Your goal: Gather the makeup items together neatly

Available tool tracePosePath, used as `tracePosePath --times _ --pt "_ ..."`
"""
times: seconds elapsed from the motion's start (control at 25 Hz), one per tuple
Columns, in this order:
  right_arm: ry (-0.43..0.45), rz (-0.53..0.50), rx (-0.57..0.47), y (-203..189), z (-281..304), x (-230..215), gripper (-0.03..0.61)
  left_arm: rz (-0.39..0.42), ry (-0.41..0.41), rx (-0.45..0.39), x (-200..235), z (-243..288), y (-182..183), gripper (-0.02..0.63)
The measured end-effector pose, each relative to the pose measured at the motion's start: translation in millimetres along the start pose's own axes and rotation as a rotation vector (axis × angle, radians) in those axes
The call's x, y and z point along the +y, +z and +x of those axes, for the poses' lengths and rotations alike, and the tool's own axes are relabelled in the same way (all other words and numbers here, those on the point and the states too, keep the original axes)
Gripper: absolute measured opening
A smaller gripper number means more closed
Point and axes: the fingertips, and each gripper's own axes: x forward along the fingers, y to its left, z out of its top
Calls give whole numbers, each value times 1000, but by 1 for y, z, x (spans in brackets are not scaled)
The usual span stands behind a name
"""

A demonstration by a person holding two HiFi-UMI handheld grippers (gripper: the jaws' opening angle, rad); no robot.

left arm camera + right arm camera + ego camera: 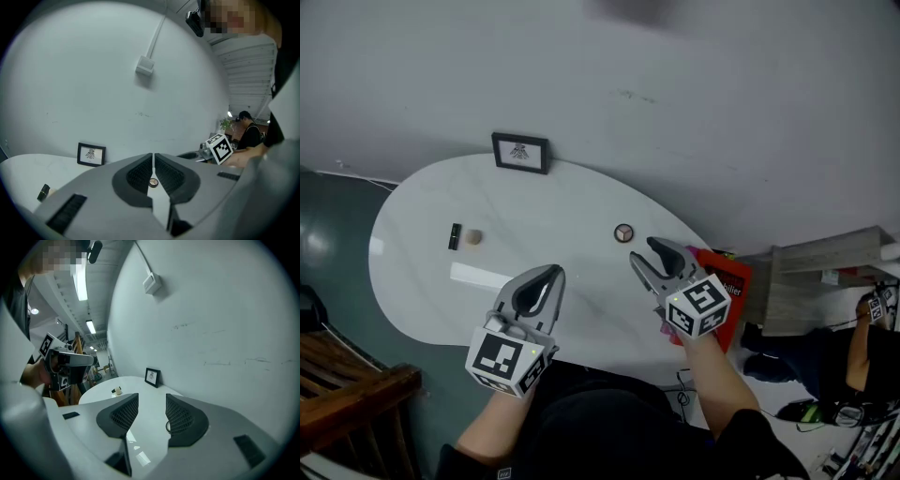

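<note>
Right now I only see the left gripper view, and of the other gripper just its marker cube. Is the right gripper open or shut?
Observer: Open; in its own view the right gripper has its jaws apart, nothing between them.
Operator: Does my gripper's body hide anything on the table?
Observer: Yes, a flat white strip lies just left of the left gripper in the head view.
Operator: And farther right?
Observer: A red package at the table edge, partly behind the right gripper.
</note>
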Motion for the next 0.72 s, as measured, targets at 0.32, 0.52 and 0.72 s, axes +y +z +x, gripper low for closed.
tracePosePath --times 0.32,0.52,0.72 --pt "-25 -64 97 -47 46 -27 181 -46 25 33 11 19 -19 25" --pt "-70 -62 153 -75 72 -43 200 -80 44 70 22 22 -45 25" --pt "-94 -37 203 -94 94 -55 219 -108 65 96 39 22 -59 26"
